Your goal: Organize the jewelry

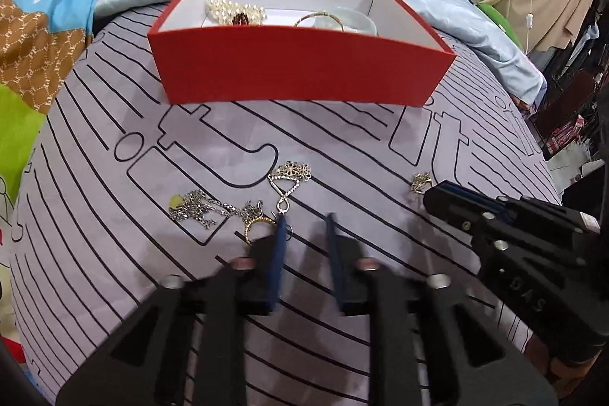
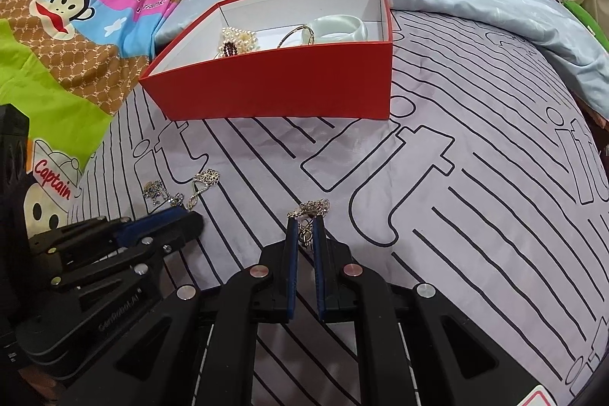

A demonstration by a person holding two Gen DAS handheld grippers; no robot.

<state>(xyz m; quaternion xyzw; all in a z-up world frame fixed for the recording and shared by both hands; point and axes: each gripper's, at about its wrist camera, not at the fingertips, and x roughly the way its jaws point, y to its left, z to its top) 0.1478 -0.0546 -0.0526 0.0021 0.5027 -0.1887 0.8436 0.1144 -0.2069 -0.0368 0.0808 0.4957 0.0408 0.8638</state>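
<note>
Brooch (image 2: 312, 210) pinched in right tongs (image 2: 305, 221), left tongs (image 1: 306, 215) parted, empty

Bright, even light — soft shadows, strong fisheye bending at edges.

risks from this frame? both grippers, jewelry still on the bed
1. Right gripper pinches the small silver filigree piece only at the fingertips; it could slip out before reaching the red cardboard box.
2. Left gripper is open beside the tangled silver chains; closing may grab several pieces.
</note>
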